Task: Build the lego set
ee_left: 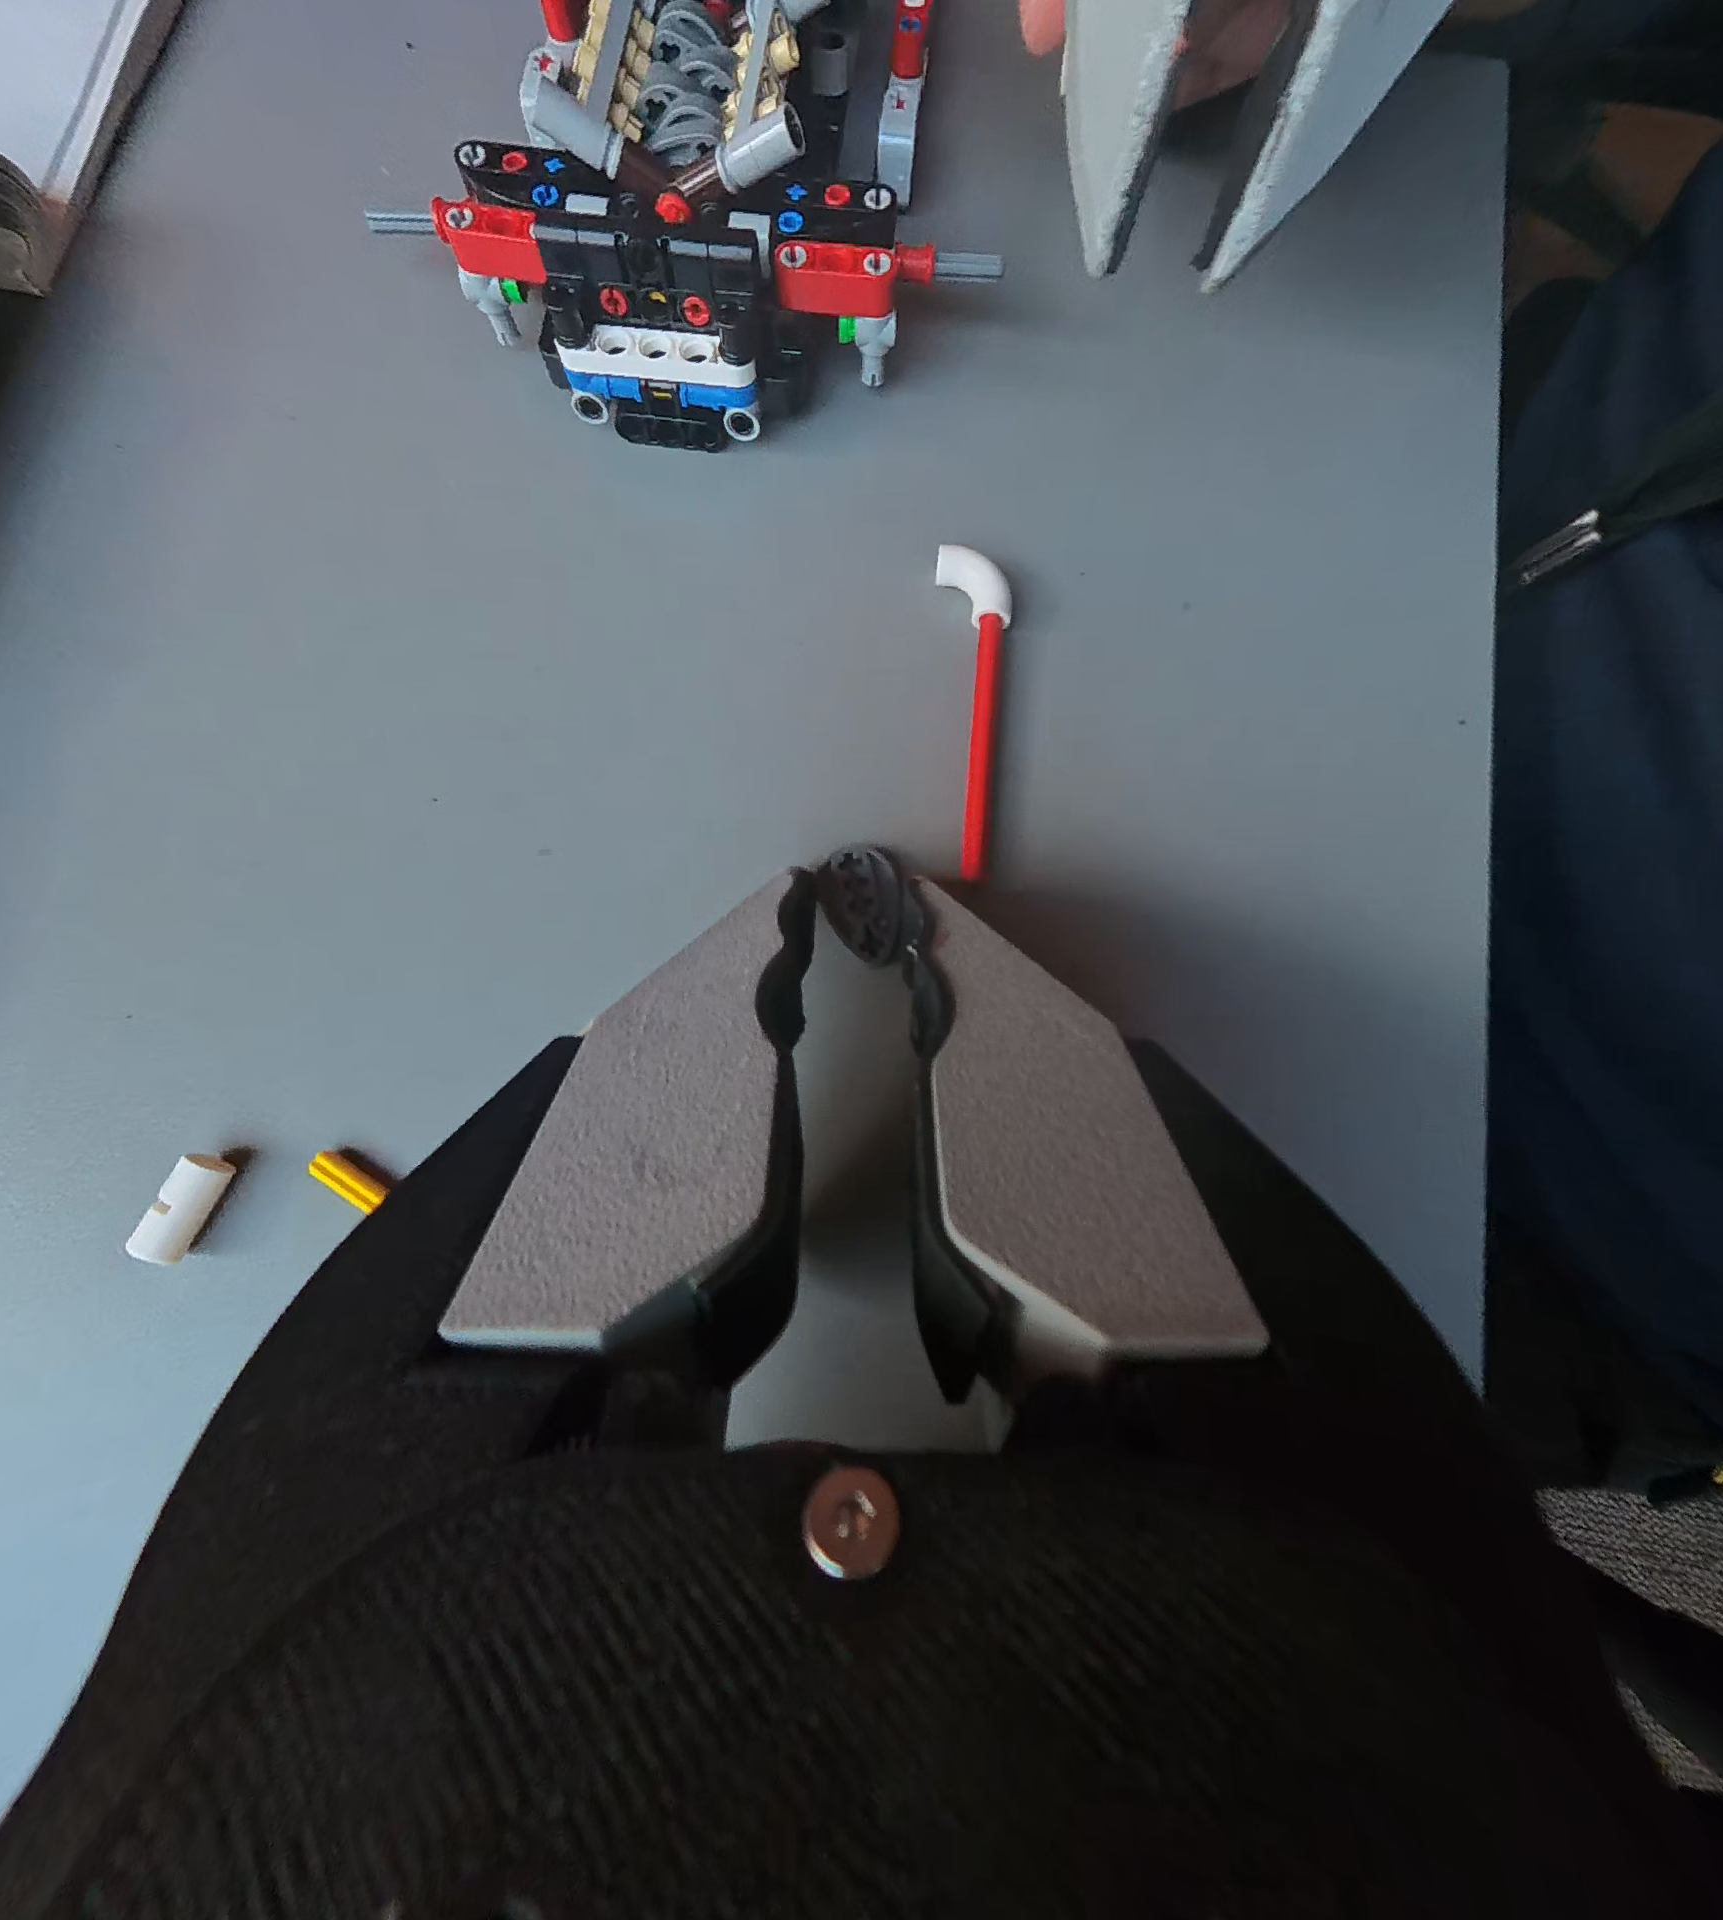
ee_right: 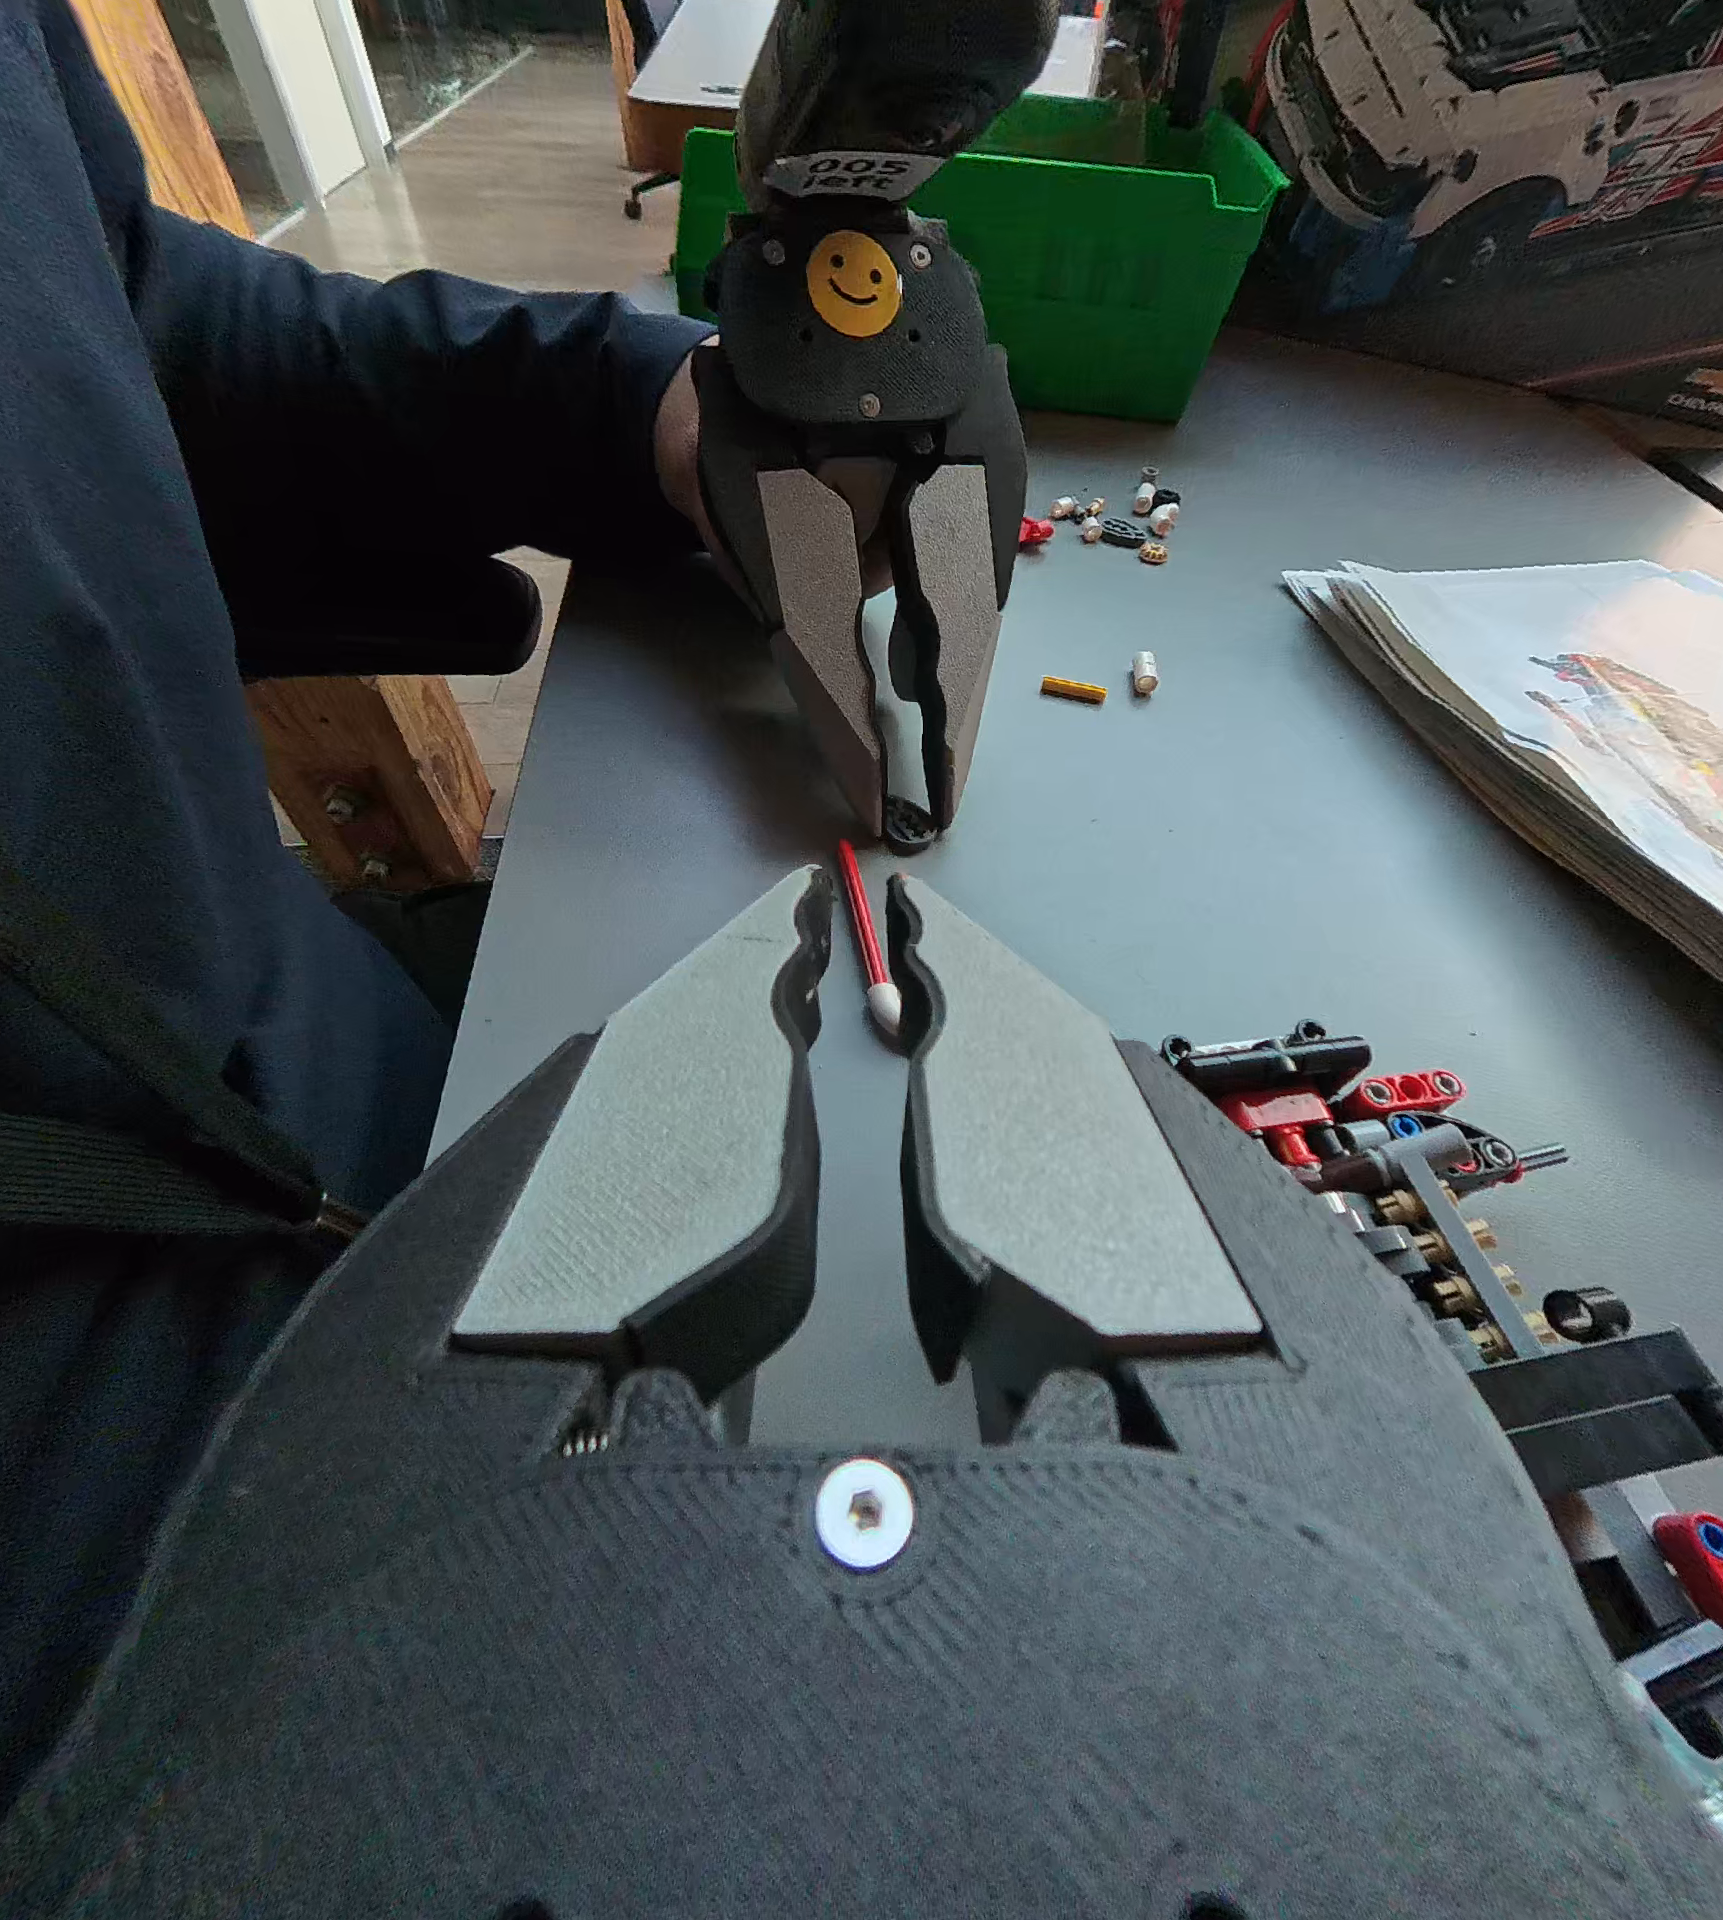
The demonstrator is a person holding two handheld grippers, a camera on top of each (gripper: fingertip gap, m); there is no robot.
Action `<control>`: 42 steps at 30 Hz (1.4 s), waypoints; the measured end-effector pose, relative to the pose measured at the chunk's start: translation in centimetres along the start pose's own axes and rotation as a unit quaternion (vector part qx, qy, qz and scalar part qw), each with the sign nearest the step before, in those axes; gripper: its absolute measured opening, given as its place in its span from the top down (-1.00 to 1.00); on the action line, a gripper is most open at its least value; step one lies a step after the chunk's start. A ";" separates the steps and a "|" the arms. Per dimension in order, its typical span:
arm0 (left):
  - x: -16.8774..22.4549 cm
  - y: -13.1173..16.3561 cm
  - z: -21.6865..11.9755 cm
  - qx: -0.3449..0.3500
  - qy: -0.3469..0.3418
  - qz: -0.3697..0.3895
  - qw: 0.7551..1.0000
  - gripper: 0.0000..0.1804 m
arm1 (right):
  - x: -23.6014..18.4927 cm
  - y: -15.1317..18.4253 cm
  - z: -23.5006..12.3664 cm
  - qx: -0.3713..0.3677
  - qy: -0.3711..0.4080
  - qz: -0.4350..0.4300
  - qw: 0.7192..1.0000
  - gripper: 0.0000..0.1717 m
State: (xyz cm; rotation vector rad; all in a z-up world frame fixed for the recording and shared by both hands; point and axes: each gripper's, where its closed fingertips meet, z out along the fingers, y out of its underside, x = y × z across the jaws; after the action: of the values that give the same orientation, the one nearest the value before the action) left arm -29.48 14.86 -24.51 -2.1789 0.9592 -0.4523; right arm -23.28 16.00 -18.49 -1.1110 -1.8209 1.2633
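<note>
Since it carries everything else, start w/ the grey worktop [ee_left: 213, 727]. At its far end stand a printed cardboard box [ee_right: 1511, 208] and a green bin [ee_right: 1096, 291]. A thick booklet stack [ee_right: 1615, 748] lies along one side. Next in size is the brick-built chassis [ee_left: 670, 260], black, red and grey.

The left gripper [ee_left: 862, 888] points steeply down. Its fingers are clenched on a small dark toothed disc [ee_left: 865, 925] that sits at the worktop surface, near the edge by the person. The right gripper [ee_right: 857, 883] has its fingers a little apart w/ nothing pinched.

A red axle [ee_left: 982, 727] w/ a white elbow cap [ee_left: 976, 582] lies flat, one end just beside the disc. Smallest are a white pin [ee_left: 179, 1210], a yellow stub [ee_left: 348, 1179] and a scatter of tiny parts [ee_right: 1117, 514].

Handling, as a guess: the disc is hard plastic, very light and stiff. Its teeth give some bite, but it could pivot or pop out if nipped off-centre, so opposite rim points are the best hold. The axle is thin, smooth and prone to roll, so mid-shaft is best.

Views differ. In the right wrist view the axle seems to lie btwn the right fingers. The left wrist view shows that gripper well apart from it, up by the chassis. Only the right wrist view shows the box, bin and parts scatter.
</note>
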 end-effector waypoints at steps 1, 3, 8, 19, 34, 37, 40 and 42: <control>0.1 0.1 -0.1 -0.001 0.002 -0.003 1.000 0.84 | 0.0 0.0 0.0 0.001 0.002 -0.001 1.000 0.92; 0.3 0.4 -0.4 -0.004 0.001 -0.005 1.000 0.85 | 0.1 -0.1 -0.1 0.004 0.005 -0.002 1.000 0.92; 0.3 0.8 -0.8 -0.001 -0.006 -0.009 1.000 0.85 | 0.0 0.1 0.1 -0.004 0.010 -0.010 1.000 0.92; 0.3 0.7 -0.7 0.003 -0.002 -0.012 1.000 0.85 | 0.0 0.1 0.1 -0.005 0.007 -0.007 1.000 0.90; -4.6 -8.3 -2.8 0.035 -0.041 0.020 0.998 0.57 | 13.3 -3.3 -19.9 0.034 0.213 0.059 0.975 0.74; -10.4 -14.8 -0.1 -0.003 -0.077 0.101 0.992 0.46 | 18.6 -0.3 -19.9 -0.023 0.196 0.101 0.975 0.58; -16.3 -16.4 5.4 -0.085 -0.053 0.119 0.988 0.18 | 23.7 3.7 -18.1 -0.103 0.208 0.097 0.968 0.38; -18.0 -14.0 8.0 -0.193 0.003 0.097 0.976 0.19 | 25.7 6.5 -17.1 -0.157 0.199 0.097 0.963 0.40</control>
State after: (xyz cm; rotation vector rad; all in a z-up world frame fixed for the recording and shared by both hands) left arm -29.97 38.71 -20.56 -2.3891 1.3403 -0.1887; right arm -17.78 47.07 -17.96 -1.6196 -1.6631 0.7873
